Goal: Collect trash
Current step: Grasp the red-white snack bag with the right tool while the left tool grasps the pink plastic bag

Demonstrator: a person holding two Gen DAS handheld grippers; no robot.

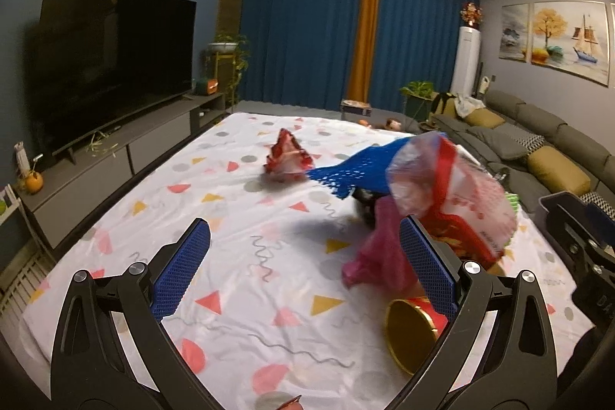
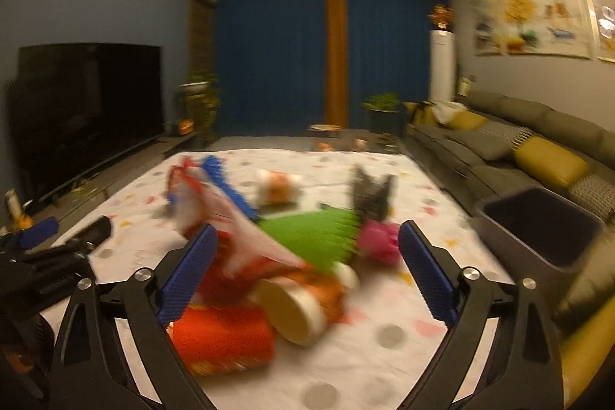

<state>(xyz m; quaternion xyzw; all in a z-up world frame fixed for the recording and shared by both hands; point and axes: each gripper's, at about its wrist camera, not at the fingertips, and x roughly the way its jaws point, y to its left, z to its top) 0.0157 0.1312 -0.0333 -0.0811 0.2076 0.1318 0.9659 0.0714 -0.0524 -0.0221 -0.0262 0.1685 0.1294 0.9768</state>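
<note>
Both grippers hang spread and empty over the patterned sheet. The left gripper has a crumpled red wrapper lying ahead at 12 o'clock, with a blue mesh piece just beside it at 1 o'clock. A red-and-white snack bag and pink plastic crowd its right finger. The right gripper frames a red can, a cream-lidded tube and green mesh (all blurred). A dark bin sits at 3 o'clock
</note>
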